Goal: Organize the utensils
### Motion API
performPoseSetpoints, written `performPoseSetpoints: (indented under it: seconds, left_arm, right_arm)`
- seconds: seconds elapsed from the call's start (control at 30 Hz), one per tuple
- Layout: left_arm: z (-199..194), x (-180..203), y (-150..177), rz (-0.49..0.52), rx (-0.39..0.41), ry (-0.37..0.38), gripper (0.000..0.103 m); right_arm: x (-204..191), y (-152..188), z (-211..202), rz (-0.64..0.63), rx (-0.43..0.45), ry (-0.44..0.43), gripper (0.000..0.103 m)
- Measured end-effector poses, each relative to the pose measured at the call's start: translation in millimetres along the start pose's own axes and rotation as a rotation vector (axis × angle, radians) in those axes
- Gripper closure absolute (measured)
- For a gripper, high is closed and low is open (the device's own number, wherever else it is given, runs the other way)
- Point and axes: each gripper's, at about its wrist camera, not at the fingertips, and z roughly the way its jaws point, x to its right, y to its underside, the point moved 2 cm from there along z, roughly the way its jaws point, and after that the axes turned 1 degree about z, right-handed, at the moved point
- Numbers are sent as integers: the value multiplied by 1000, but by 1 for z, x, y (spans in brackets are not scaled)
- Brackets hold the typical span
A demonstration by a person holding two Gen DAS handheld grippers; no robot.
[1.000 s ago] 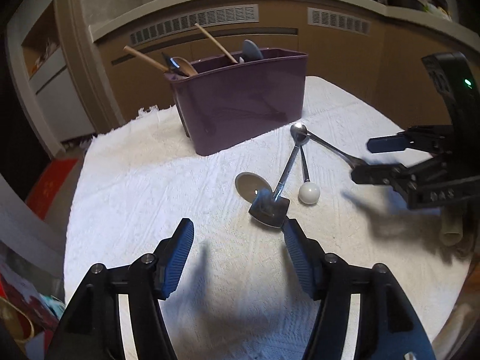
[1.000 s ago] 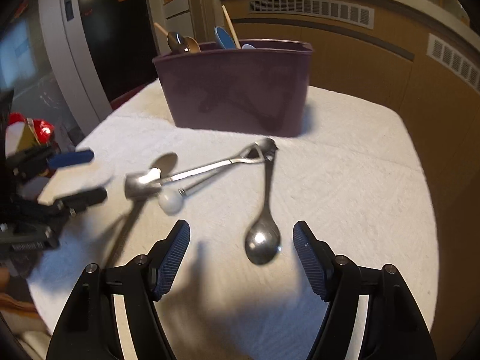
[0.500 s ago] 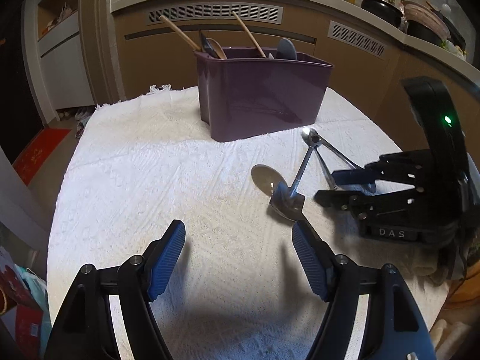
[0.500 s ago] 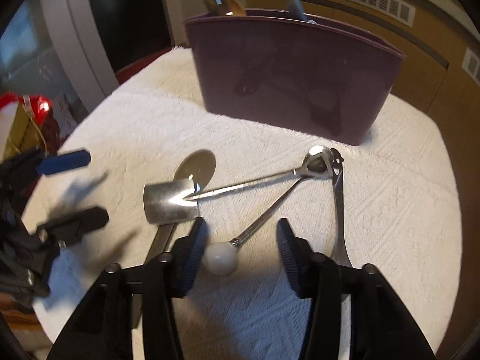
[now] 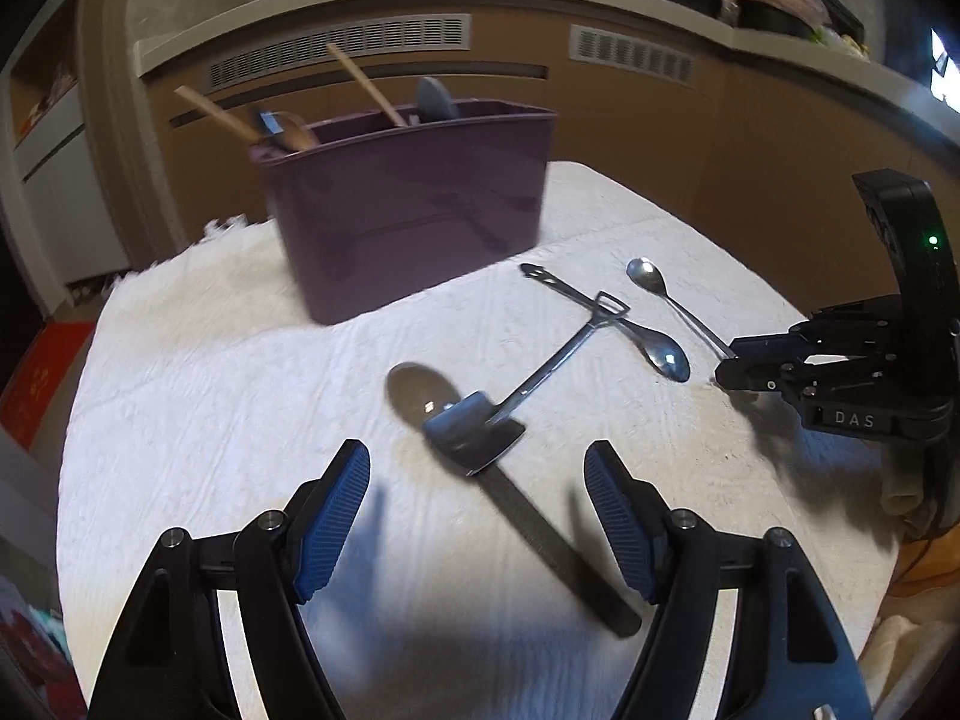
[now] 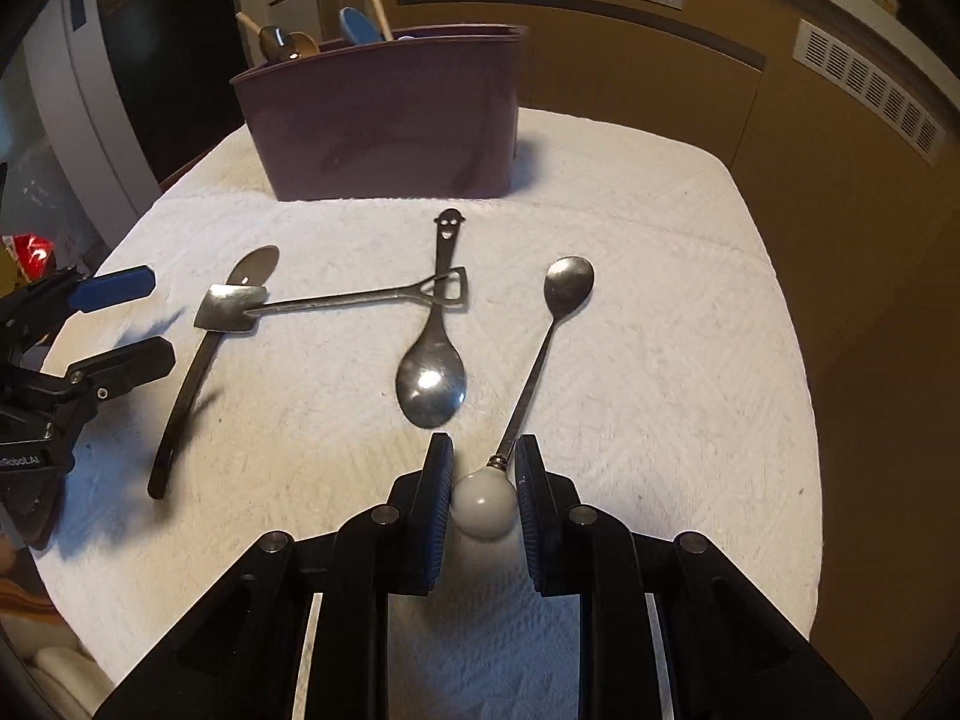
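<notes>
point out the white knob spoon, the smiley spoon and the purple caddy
white knob spoon [image 6: 483, 503], right wrist view, on its knob
smiley spoon [image 6: 431, 377], right wrist view, on its bowl
purple caddy [image 6: 384, 126], right wrist view, on its front wall

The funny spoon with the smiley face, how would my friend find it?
Start at the purple bin on the white cloth. In front of it lie four utensils; the smiley spoon is in the middle, handle pointing at the bin. Only it has a face cut into its handle tip, under the shovel-shaped spoon.
</notes>
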Motion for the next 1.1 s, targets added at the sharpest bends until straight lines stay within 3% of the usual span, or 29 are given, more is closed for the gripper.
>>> performPoseSetpoints:
  seconds: [0.13,0.3,0.4,0.5,0.53,0.6,0.67,0.7,0.87,0.97,1.07,1.1]
  left_arm:
    - [24,1,-8,-15,-89,-27,32]
    - [32,0,-7,-116,-131,66,36]
    - [21,19,-6,-79,-128,204,37]
    - [5,35,-5,-2,-88,260,37]
    - [-1,37,-6,20,-61,242,36]
    - [-8,39,-11,79,-15,136,35]
    - [-1,37,-16,147,-33,27,36]
    - [6,35,-17,164,-54,6,36]
    - [37,22,-12,151,-128,-4,52]
    - [42,15,-13,75,-117,17,56]
    - [44,22,-14,80,-106,7,59]
    - [45,25,-14,90,-102,4,66]
  right_arm:
    - [0,8,0,0,46,-14,81]
    - [5,13,-4,23,84,-60,78]
    - [11,14,-6,52,88,-105,76]
    - [12,13,-7,66,91,-133,73]
    - [13,14,-7,68,91,-137,73]
    - [12,13,-7,67,91,-139,72]
    - [11,13,-7,64,92,-142,69]
    - [11,13,-7,62,92,-141,67]
    - [10,13,-7,57,94,-136,66]
    - [11,12,-6,63,94,-137,65]
    - [12,12,-6,58,94,-143,62]
    - [12,12,-6,57,94,-147,61]
